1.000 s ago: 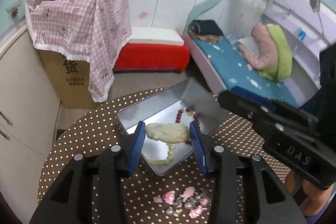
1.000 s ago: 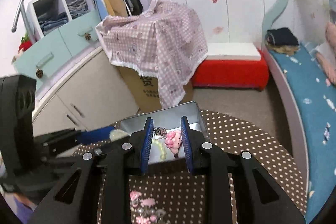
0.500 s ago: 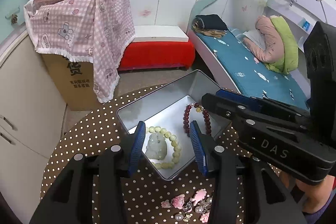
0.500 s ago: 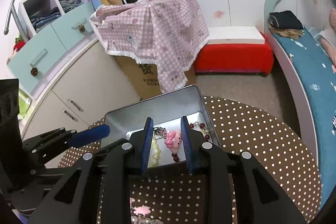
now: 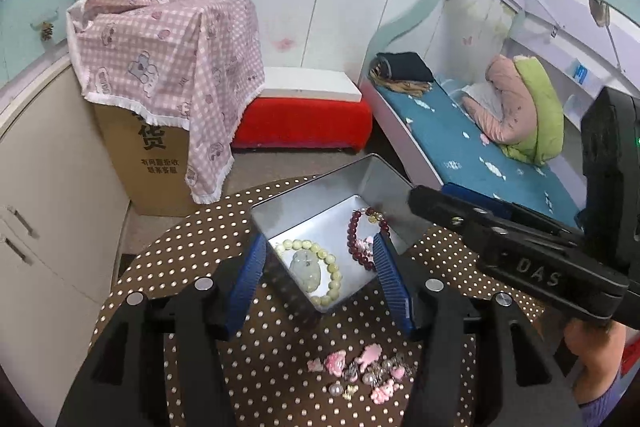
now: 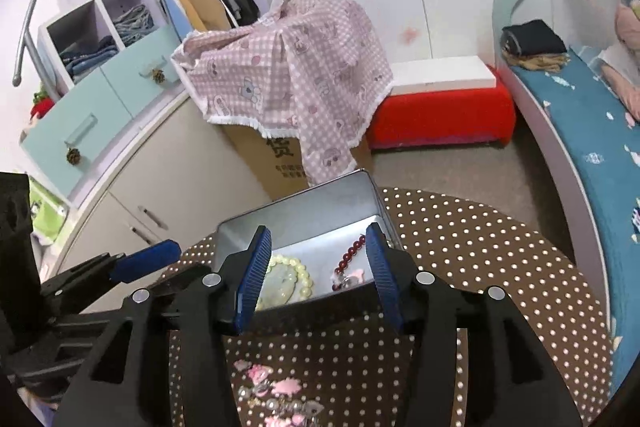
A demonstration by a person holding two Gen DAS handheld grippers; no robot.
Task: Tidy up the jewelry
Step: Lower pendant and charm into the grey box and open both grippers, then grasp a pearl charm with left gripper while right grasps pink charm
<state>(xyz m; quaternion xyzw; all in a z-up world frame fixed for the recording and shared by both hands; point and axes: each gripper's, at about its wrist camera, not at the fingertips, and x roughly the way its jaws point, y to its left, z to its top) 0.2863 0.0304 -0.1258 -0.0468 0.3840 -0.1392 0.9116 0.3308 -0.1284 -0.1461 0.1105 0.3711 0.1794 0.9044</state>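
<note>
- since a sec ago: the jade pendant bracelet (image 5: pixel 310 267) has left the left gripper (image 5: pixel 320 277) and the pink charm (image 5: pixel 365 244) has left the right gripper (image 6: pixel 316 269); both now lie in the metal tin (image 5: pixel 304 203).
- left gripper: jaws opening, nothing between the pads, hanging over the tin's near corner.
- right gripper: jaws opening too, empty, above the tin's near wall.
- dark red bead bracelet (image 5: pixel 354 233) lies in the tin beside the charm, touching it.
- loose pile of pink charms & pearls (image 5: pixel 360 373) sits on the dotted table (image 5: pixel 180 239), near edge, apart from the tin.
- handling: pile bits look light, hard, glossy, so prob slippery and apt to flick out of a pinch; small metal loops could snag neighbours.
- take one piece at a time across its flat faces, w/ pads low to the cloth; round pearls are hardest.
- can't tell if pile pieces are linked; view is too small there.
</note>
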